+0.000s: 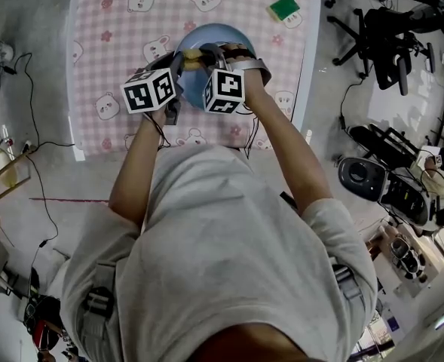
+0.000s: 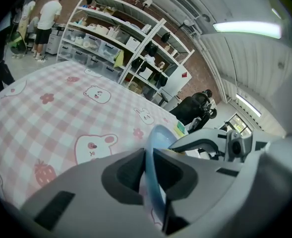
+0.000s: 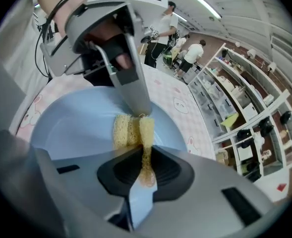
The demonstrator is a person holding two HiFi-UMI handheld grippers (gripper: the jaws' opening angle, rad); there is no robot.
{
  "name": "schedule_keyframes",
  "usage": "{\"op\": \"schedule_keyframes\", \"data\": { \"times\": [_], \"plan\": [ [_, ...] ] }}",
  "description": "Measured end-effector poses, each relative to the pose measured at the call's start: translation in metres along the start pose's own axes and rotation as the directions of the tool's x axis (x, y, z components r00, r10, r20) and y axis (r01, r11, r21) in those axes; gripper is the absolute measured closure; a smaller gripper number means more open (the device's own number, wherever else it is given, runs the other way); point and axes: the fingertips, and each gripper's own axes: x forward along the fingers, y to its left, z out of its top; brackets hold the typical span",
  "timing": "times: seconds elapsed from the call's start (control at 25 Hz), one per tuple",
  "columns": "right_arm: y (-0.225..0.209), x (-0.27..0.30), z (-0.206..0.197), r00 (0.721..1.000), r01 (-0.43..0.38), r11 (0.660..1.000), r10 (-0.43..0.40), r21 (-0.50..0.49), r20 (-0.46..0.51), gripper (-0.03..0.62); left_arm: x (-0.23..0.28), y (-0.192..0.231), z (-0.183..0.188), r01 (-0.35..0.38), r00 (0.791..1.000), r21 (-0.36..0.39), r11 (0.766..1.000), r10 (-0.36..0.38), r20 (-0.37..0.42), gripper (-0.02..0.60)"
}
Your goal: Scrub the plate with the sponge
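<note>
1. While the left gripper (image 2: 146, 158) is clamping the plate (image 2: 159, 137) by its rim, which is showing edge-on between the pads, it is steadying the dish near the middle of the front edge of the table (image 1: 93, 29); whether the plate is lying flat or tipped, I cannot tell.
2. The plate is sitting between the two tools, with its blue hollow facing the right-hand one.
3. The sponge (image 3: 129, 129), yellow and folded, is sticking out past the right-hand jaws along their line. Its free end is pressing on the plate's inner face, just beside the left tool's fingertip.
4. The right gripper (image 3: 145, 158) is squeezing the sponge tight between its pads. It is the hand carrying the scrubber, so it is the one placed to sweep. Bare plate is spreading out beside and beyond the sponge's tip, so the stroke probably wants to run away from the pinched rim.
5. A green-topped pad (image 1: 284, 7) is lying by the table's far right corner, well apart.
</note>
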Motion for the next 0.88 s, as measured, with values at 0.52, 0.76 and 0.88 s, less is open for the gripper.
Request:
{"op": "schedule_keyframes", "data": {
  "times": [0.52, 0.76, 0.88],
  "plan": [
    [0.062, -0.021, 0.02, 0.989, -0.132, 0.985, 0.138, -0.11, 0.051, 0.542, 0.0, 0.005, 0.007, -0.028, 1.0, -0.01, 1.0, 0.029, 0.009, 0.52],
    [0.095, -0.031, 0.012, 0.978, -0.195, 0.96, 0.205, -0.202, 0.031, 0.542, -0.002, 0.008, 0.004, -0.043, 0.999, -0.001, 0.999, 0.043, -0.013, 0.525],
    [0.111, -0.035, -0.005, 0.975, -0.215, 0.933, 0.22, -0.29, -0.014, 0.542, -0.002, 0.01, 0.001, -0.041, 0.999, 0.013, 0.999, 0.042, -0.024, 0.526]
  ]
}}
